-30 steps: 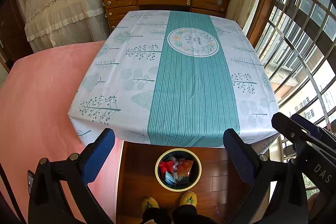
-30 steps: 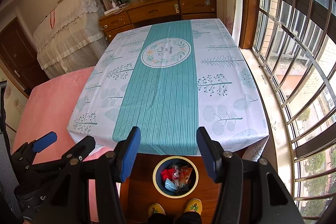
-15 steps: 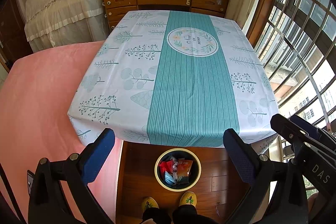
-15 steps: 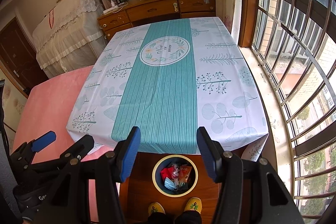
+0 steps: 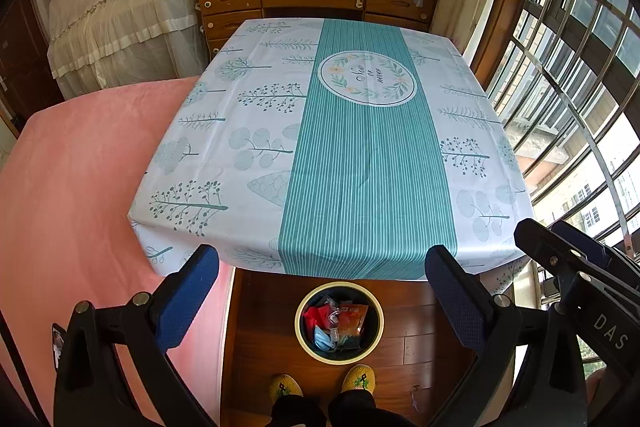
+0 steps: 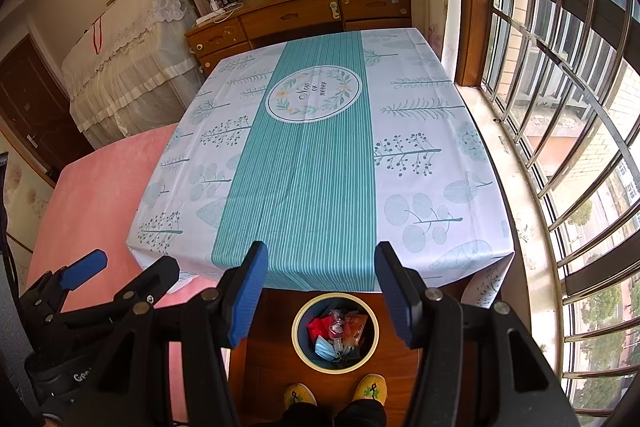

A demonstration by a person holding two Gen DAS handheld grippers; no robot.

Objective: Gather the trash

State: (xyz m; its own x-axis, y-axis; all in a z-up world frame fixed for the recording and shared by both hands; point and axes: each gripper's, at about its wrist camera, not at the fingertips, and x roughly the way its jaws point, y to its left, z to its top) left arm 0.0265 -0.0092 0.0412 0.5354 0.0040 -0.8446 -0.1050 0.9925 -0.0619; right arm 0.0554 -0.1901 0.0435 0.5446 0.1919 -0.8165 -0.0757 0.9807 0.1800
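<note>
1. The left gripper [image 5: 320,303] is held with its blue-padded jaws spread wide and nothing between them; it is aimed down past the near edge of the table.
2. The right gripper [image 6: 318,289] is likewise carried with its jaws apart and empty, at a narrower spread than the left one.
3. Directly below both grippers, a round waste bin [image 5: 339,322] is seen on the wooden floor [image 5: 264,307], just in front of a pair of yellow slippers [image 6: 334,393].
4. The trash [image 6: 338,333] is found inside that bin: a red wrapper, an orange packet and a blue face mask can be made out.
5. Beyond the bin, the tablecloth [image 5: 360,167] with its teal striped band is spread flat, and no loose rubbish is seen on it.
6. The collecting step is judged finished or nearly so, since nothing is gripped and nothing is left on the cloth.
7. If more is to be gathered, a fresh look around the room would be called for first.
</note>
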